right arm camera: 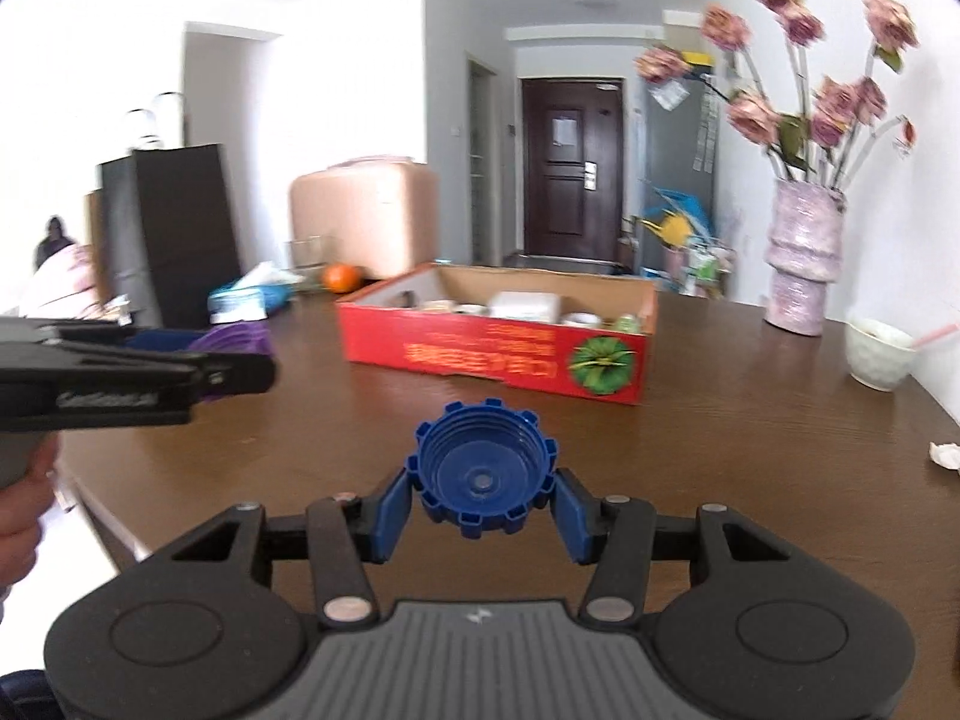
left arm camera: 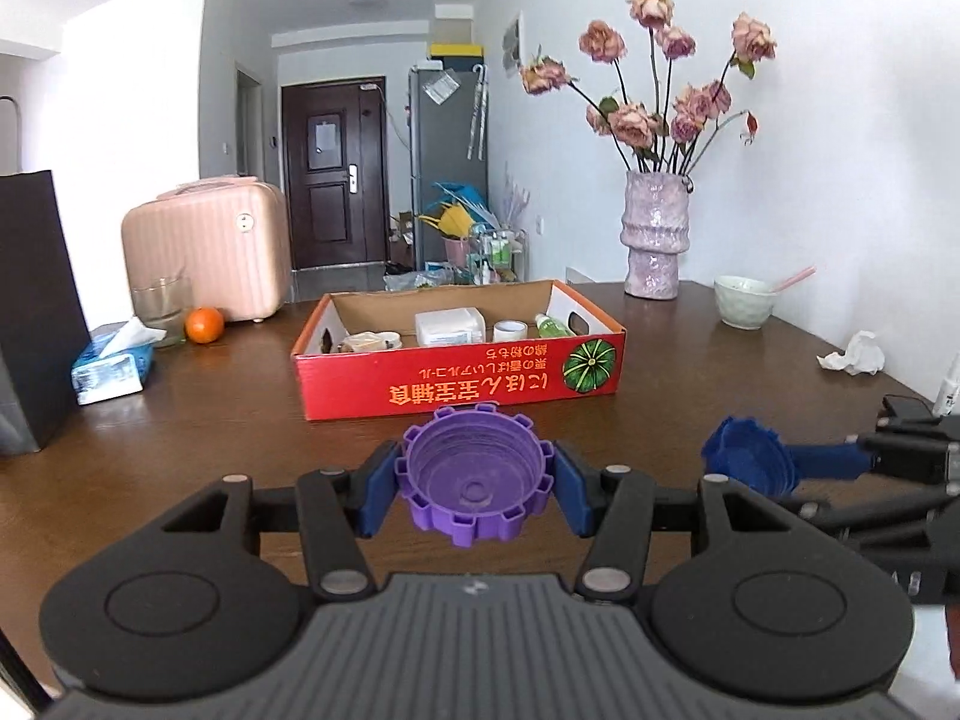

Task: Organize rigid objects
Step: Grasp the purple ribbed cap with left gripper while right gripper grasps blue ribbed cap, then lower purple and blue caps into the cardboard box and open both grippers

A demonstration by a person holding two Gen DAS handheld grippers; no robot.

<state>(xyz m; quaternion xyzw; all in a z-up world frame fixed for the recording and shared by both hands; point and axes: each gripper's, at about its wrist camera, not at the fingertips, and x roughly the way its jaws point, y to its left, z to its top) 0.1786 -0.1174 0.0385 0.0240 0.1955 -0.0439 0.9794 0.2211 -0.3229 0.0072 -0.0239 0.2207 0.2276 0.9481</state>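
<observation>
A purple notched cap sits hollow side up between the blue pads of my left gripper, which is shut on it above the table. My right gripper is shut on a blue notched cap of the same shape. In the left wrist view the blue cap and the right gripper show at the right edge. The right wrist view has the purple cap at its left, partly hidden by the left gripper's black frame. A red cardboard box with an open top stands beyond both caps, holding several small items.
On the brown table stand a purple vase of dried roses, a pale bowl, a crumpled tissue, a tissue pack, an orange, a glass, a pink case and a black bag. A hand grips the left tool.
</observation>
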